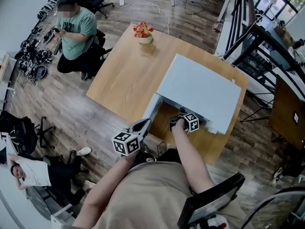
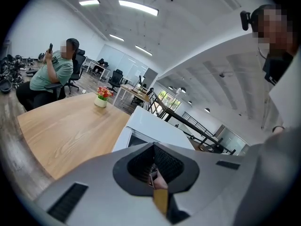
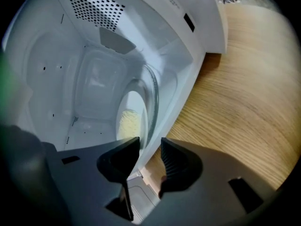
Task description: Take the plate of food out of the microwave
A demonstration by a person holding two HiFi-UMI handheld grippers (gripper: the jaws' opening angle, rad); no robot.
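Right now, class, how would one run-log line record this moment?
left gripper: shut, outside microwave | right gripper: jaws apart at microwave's opening | plate: inside, food on it, not gripped | door: open

**A bright, open workroom**

A dark brown plank floor (image 1: 52, 104) runs under a light wooden rectangular table (image 1: 119, 80), which carries a small white pot of red and orange flowers (image 1: 143, 32) at its far end. A black metal railing (image 1: 248, 37) stands to the right, near a dark brown wooden desk (image 1: 286, 111). A plain pale wall (image 1: 19, 4) borders the left. Overhead, long white strip lights (image 2: 137, 7) cross a white ceiling (image 2: 188, 27). Glass partitions (image 2: 117, 58) and black office chairs (image 2: 115, 79) fill the far end.
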